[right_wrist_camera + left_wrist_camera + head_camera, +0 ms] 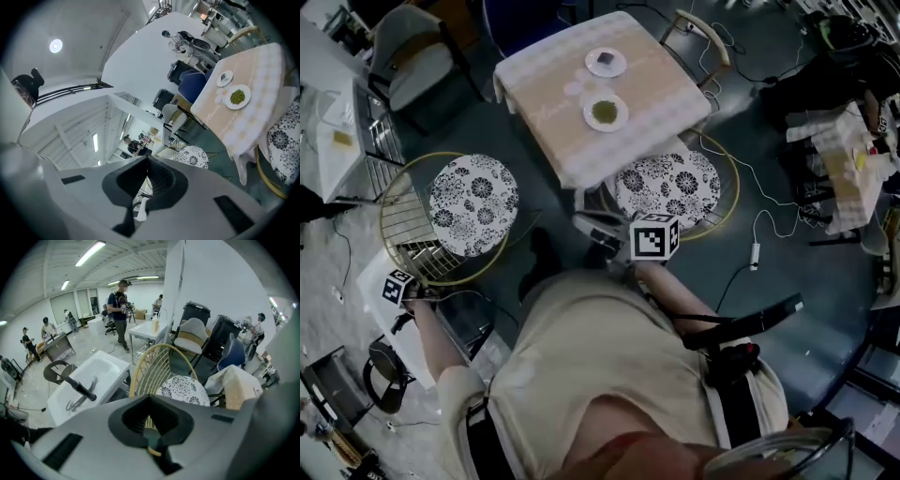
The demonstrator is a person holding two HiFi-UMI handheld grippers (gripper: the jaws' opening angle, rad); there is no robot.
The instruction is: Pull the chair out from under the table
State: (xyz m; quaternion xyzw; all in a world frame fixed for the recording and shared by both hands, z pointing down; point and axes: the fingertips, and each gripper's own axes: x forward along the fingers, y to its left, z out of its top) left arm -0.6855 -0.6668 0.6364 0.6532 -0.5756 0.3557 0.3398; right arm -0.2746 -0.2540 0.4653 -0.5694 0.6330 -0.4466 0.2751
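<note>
My left hand-held gripper (151, 423) and right hand-held gripper (146, 180) are both closed, seemingly empty. The centre chair (667, 186), half under the surface (544, 94), looks light and stiff; I'd pinch its gold rim.

Gold wire chair (405, 223), floral cushion (473, 202), upright, standing clear of table (661, 80)

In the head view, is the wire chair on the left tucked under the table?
No, the wire chair stands on open floor, wholly clear of the table, with a gap between them.
</note>
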